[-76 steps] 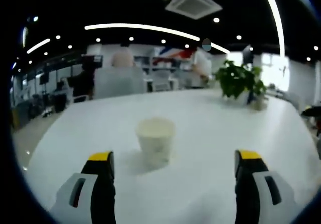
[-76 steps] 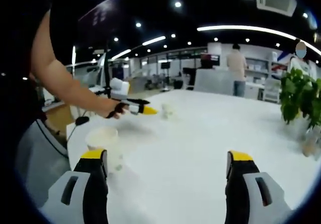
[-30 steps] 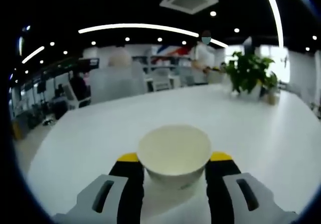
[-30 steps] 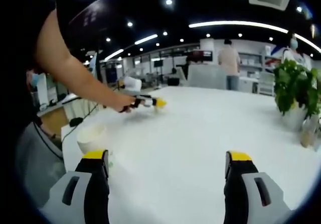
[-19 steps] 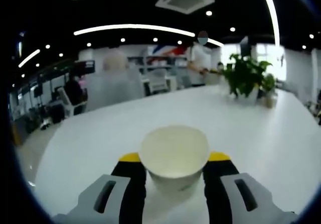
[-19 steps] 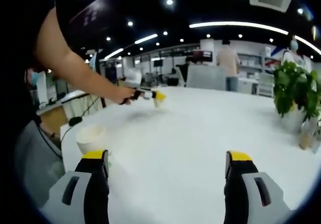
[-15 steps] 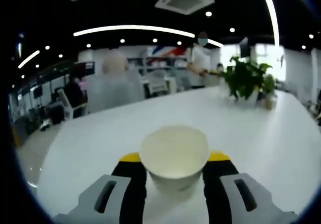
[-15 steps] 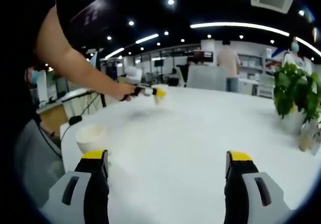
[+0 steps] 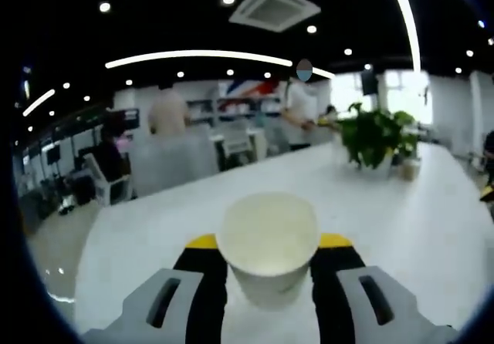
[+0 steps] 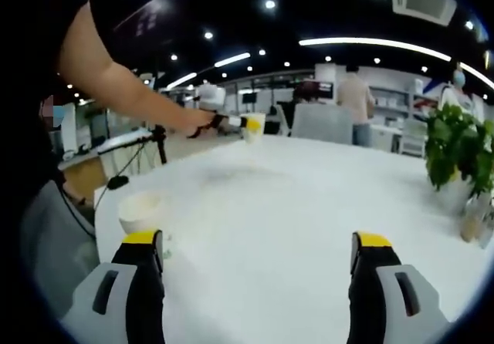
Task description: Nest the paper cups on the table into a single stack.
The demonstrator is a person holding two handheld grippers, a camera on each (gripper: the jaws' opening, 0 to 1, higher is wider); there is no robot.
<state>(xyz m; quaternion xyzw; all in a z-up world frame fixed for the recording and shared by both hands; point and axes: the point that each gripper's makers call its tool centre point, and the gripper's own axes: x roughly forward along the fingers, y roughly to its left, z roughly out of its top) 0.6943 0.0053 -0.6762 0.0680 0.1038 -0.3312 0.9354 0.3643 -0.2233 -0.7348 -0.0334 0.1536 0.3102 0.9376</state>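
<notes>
Left fingers (image 9: 268, 245) clamp one paper cup (image 9: 267, 236), right fingers (image 10: 258, 249) gape; second cup (image 10: 140, 210), plant (image 10: 455, 148) nearby

two paper cups, one held cup (image 10: 252, 126) and one standing cup (image 10: 140, 210), two grippers, left gripper (image 9: 266, 245), right gripper (image 10: 258, 245), one table (image 10: 309, 205), one potted plant (image 9: 373, 137)

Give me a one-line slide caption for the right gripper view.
Left gripper holds a paper cup above the white table; a second cup waits by the open right gripper.
</notes>
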